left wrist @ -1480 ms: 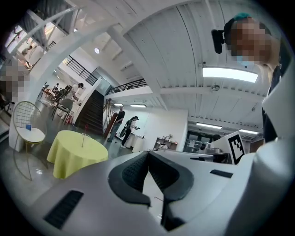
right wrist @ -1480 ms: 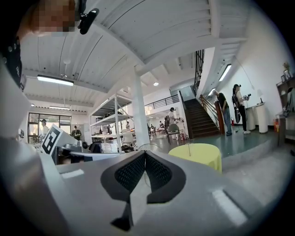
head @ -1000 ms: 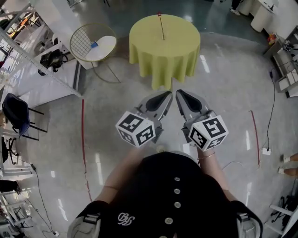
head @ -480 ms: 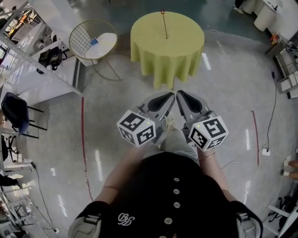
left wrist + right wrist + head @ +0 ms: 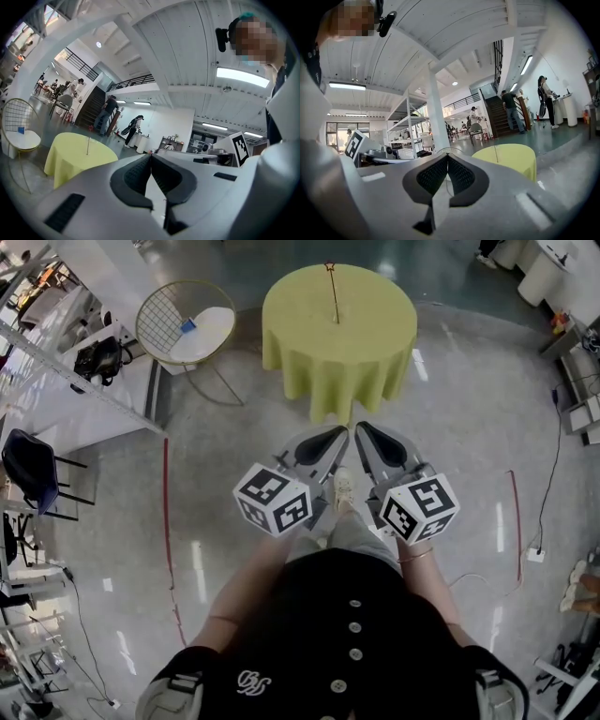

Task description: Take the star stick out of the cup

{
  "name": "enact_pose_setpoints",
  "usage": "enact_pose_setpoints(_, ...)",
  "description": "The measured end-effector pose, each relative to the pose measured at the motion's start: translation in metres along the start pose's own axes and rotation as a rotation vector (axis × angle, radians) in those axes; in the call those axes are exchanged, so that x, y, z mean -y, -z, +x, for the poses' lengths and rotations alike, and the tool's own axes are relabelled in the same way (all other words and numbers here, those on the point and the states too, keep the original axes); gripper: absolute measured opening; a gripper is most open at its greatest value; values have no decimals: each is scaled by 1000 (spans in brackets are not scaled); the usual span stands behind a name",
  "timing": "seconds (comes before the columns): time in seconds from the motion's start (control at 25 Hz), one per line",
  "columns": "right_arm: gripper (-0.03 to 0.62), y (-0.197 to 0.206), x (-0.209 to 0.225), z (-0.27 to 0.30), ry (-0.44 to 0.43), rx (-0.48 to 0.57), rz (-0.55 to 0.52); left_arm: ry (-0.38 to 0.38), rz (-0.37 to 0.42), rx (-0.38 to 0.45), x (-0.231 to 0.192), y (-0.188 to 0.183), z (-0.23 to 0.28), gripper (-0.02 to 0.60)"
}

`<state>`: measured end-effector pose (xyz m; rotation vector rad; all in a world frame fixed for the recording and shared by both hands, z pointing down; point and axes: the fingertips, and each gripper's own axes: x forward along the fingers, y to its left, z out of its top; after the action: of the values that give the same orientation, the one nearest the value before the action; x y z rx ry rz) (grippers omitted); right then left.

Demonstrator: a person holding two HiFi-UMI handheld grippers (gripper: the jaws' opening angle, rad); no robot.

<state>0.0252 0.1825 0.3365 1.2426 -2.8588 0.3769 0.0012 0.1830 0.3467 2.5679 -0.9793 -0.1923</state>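
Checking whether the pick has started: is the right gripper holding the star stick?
No, the star stick stands up from the yellow table ahead, while the right gripper is shut on nothing, well short of it.

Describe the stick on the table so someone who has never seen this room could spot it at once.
Find the round table draped in yellow-green cloth, standing on the grey floor beside a gold wire chair. A thin dark stick stands upright on the tabletop. It is the only thing rising from the cloth, and its tip is red.
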Motion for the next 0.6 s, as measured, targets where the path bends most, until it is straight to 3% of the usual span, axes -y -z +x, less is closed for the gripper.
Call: enact_pose_setpoints(0.6,5,-19,94,99,-68,-70,2,-46,-48,4,-91,-33,95,12)
